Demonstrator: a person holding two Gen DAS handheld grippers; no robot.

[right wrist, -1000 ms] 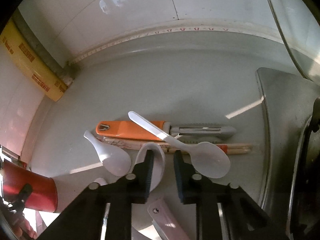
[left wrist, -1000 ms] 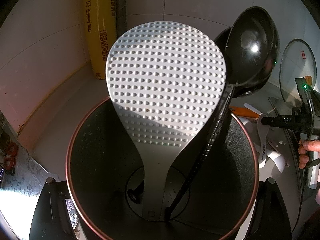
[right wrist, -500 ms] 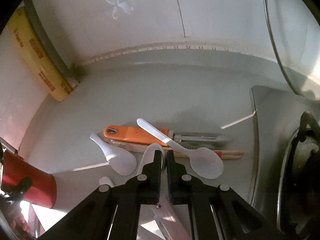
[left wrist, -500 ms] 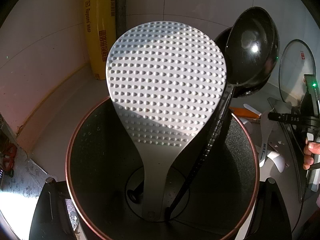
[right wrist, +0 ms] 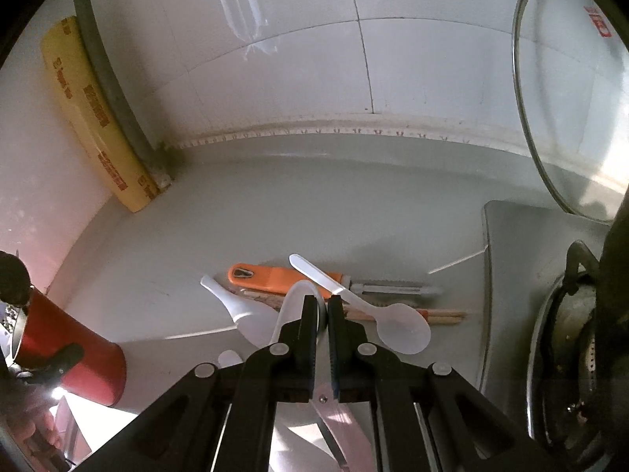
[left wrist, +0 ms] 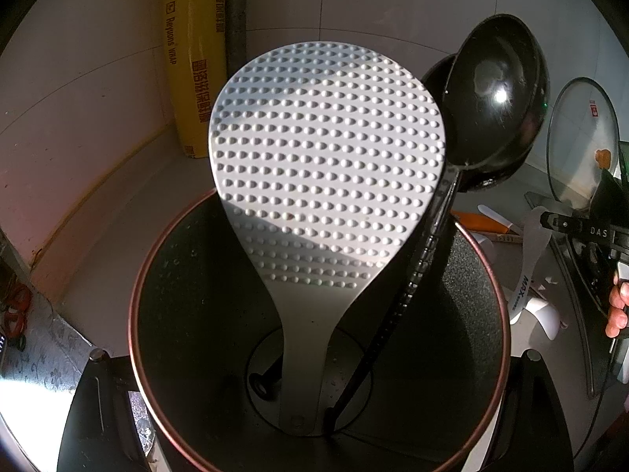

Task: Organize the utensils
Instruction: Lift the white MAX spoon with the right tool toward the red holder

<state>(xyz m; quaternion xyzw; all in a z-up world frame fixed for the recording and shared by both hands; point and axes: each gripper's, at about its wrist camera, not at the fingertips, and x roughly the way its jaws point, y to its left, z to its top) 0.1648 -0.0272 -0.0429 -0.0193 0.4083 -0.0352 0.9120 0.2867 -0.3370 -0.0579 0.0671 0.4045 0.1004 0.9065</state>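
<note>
Lifting is the step in hand, and it calls for a slow, straight rise so the thin utensil is not slipping out or dragging its neighbours along.

Left wrist view: the left hand-held gripper [left wrist: 314, 358] is clamping the red-rimmed holder [left wrist: 135, 314], one finger sitting on each side of it. Standing inside are one dotted rice paddle [left wrist: 326, 157] and two black ladles [left wrist: 495, 98], one bowl showing behind the other. Off to the right, the right hand-held gripper [left wrist: 582, 232] is carrying a white flat utensil [left wrist: 528, 267] that is hanging down from its jaws.

Right wrist view: the jaws are standing almost fully closed, pinching the looped end of that white utensil above the desk [right wrist: 275, 196]. My judgement is that the holder should be kept tilted toward the incoming piece, handle end going in first, beside the paddle.

Lying on the desk are one orange-handled peeler [right wrist: 275, 277], one translucent spoon [right wrist: 401, 332], one white soup spoon [right wrist: 243, 310] and one pair of chopsticks [right wrist: 444, 316], all overlapping just ahead of the jaws. One glass lid [right wrist: 570, 118] and one yellow wrap box [right wrist: 94, 118] are leaning against the wall.
</note>
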